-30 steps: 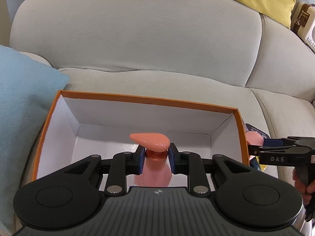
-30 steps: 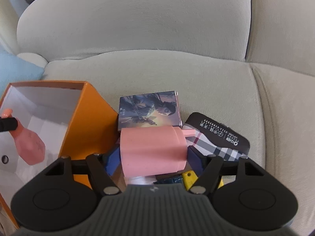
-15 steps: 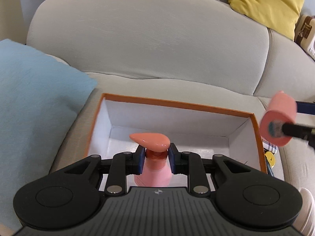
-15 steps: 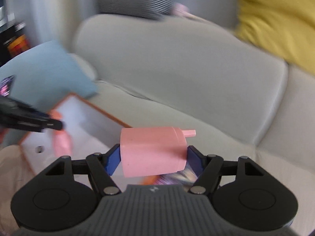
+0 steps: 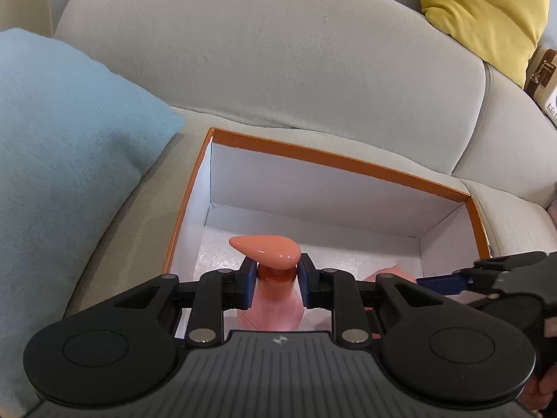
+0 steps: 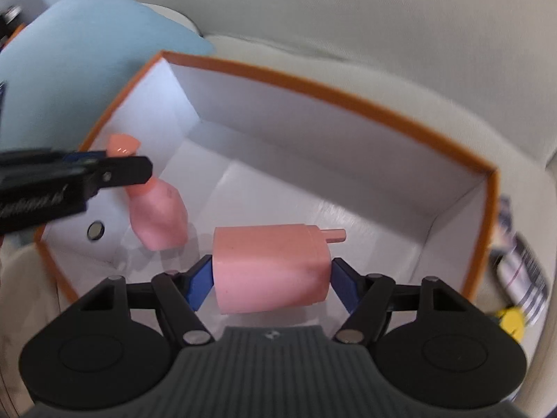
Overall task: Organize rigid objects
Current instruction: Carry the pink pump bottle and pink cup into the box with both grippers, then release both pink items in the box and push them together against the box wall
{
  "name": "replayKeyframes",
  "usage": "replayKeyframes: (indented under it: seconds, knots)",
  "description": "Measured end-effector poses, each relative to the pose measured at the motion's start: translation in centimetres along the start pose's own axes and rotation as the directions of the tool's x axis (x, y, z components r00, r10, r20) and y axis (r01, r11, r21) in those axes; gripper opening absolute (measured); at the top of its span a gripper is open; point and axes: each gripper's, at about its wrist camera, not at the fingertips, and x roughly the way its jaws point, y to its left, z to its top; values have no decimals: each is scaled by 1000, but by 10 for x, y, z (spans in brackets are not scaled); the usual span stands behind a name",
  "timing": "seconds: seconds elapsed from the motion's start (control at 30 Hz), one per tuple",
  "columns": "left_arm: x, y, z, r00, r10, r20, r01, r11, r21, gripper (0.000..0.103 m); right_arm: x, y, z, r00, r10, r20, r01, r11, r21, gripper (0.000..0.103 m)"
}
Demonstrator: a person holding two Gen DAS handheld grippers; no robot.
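Observation:
An orange box [image 5: 334, 160] with a white inside sits open on the grey sofa seat. My left gripper [image 5: 275, 285] is shut on the neck of a pink pump bottle [image 5: 275, 308], which hangs inside the box near its left wall. In the right wrist view the same pump bottle [image 6: 158, 214] and the left gripper [image 6: 115, 170] show at the left. My right gripper [image 6: 269, 278] is shut on a pink cylindrical container [image 6: 269, 273] with a small spout, held sideways above the orange box [image 6: 348, 99]. The right gripper [image 5: 459, 280] enters the left wrist view from the right.
A light blue cushion [image 5: 66, 160] lies left of the box. A yellow cushion [image 5: 487, 14] rests on the sofa back at the upper right. Plaid and yellow items [image 6: 518, 278] lie on the seat right of the box.
My right gripper has lifted the pink container off the pile beside the box and carried it left over the box. The left gripper has moved a little with the pump bottle.

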Motion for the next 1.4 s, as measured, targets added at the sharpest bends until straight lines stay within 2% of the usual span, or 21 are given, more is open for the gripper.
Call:
replayKeyframes:
  seconds: [0.17, 0.3, 0.53, 0.67, 0.8, 0.9, 1.0, 1.1, 1.23, 1.27, 1.33, 1.4]
  knots:
    - [12, 10, 1, 999, -30, -28, 30, 999, -31, 27, 16, 6, 8, 998, -54, -9, 54, 998, 31, 73]
    - [22, 10, 1, 998, -26, -56, 26, 1000, -14, 27, 26, 7, 12, 999, -39, -23, 40, 998, 42, 73]
    - [32, 4, 7, 998, -22, -51, 23, 1000, 18, 27, 26, 7, 15, 999, -28, -19, 28, 1000, 5, 73]
    - [48, -3, 20, 997, -13, -74, 18, 998, 63, 28, 23, 18, 15, 1000, -27, 9, 28, 990, -142, 72]
    - [61, -9, 29, 995, -10, -98, 20, 995, 97, 28, 21, 36, 9, 999, -30, 31, 39, 927, -372, 72]
    - [66, -9, 32, 994, -22, -109, 32, 995, 95, 28, 21, 50, 4, 997, -45, 61, 71, 830, -553, 72]
    - [68, -9, 31, 991, -17, -134, 31, 994, 109, 29, 23, 57, 2, 997, -38, 66, 73, 748, -659, 72]
    - [64, -7, 26, 990, -11, -144, 27, 994, 109, 34, 24, 60, 4, 998, -20, 54, 53, 700, -712, 71]
    - [60, -6, 24, 986, 2, -168, 16, 994, 104, 36, 23, 62, 7, 998, -20, 63, 60, 682, -729, 74]
    - [59, -5, 23, 985, -1, -172, 19, 995, 101, 36, 21, 62, 7, 997, -21, 72, 67, 682, -729, 78]
    - [56, -3, 20, 983, 3, -181, 16, 995, 103, 37, 17, 61, 7, 996, -17, 90, 77, 693, -717, 84]
    - [55, -2, 18, 983, 9, -186, 10, 995, 104, 37, 11, 57, 8, 995, -15, 99, 79, 724, -686, 86]
